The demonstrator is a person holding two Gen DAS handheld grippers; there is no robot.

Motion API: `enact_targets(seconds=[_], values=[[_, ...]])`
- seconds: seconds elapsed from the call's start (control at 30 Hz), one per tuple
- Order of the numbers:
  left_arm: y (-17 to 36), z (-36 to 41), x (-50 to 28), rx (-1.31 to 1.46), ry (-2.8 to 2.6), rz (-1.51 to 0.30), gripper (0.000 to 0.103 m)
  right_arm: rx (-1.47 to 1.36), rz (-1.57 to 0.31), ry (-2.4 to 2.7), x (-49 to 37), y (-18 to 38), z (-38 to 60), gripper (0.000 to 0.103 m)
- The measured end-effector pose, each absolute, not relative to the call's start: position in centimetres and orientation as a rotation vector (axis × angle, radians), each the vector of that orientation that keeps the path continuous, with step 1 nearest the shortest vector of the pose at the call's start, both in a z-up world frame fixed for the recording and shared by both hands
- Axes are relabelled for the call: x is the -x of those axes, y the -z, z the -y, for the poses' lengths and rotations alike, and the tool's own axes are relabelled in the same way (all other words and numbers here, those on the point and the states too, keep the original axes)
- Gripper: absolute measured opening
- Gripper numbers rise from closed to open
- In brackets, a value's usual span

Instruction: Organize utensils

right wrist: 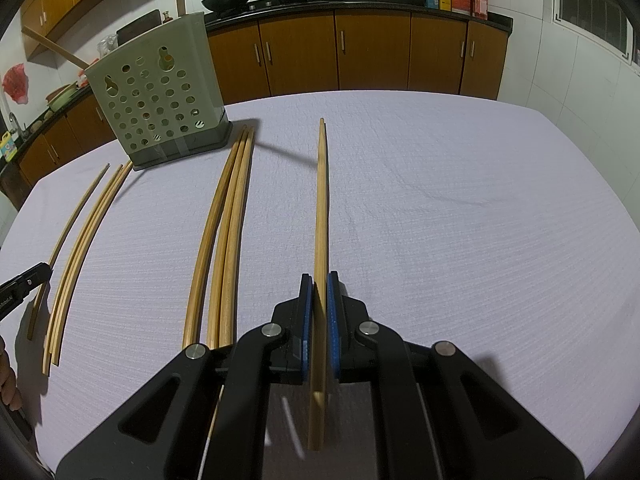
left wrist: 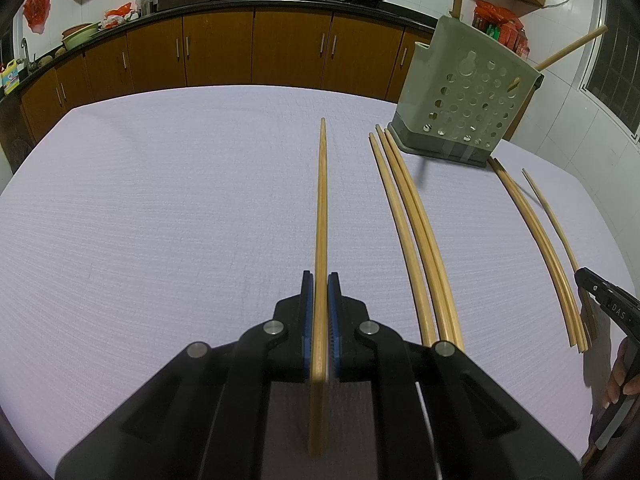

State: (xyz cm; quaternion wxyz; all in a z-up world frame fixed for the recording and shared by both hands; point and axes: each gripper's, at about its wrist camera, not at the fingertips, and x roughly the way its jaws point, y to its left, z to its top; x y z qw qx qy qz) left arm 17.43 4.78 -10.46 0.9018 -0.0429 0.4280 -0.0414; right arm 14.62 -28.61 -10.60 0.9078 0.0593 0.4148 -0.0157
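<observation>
1. On the lavender tablecloth (left wrist: 160,200) loose chopsticks lie in rows, tips toward the holder, presumably laid out so each can be taken by its thick end.
2. Left gripper (left wrist: 320,280): its blue pads pinch one chopstick (left wrist: 321,208) near the butt, shaft running straight ahead along the fingers, a hold that should make aiming the tip easy.
3. Right gripper (right wrist: 319,280): pinching its own chopstick (right wrist: 320,200) the same way.
4. Between the two grippers lie a trio (right wrist: 228,232) and a further bundle (right wrist: 76,240), untouched, well apart from the held sticks.
5. At the far edge stands the perforated green chopstick holder (left wrist: 464,92), taped at its base, probably against tipping; a couple of sticks already lean out of its top.
6. Judging by this, most of the sorting remains.
</observation>
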Motion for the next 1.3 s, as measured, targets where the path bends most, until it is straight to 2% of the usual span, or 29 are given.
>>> enact_targets(seconds=[0.97, 1.3], values=[[9.7, -4.6, -16.1, 0.016, 0.091, -0.866, 0.008, -0.135, -0.826, 0.023, -13.6, 9.6, 29.1, 0.008], [2.3, -6.2, -14.9, 0.052, 0.079, -0.664, 0.008, -0.137, -0.638, 0.029, -12.3, 3.5, 29.7, 0.008]])
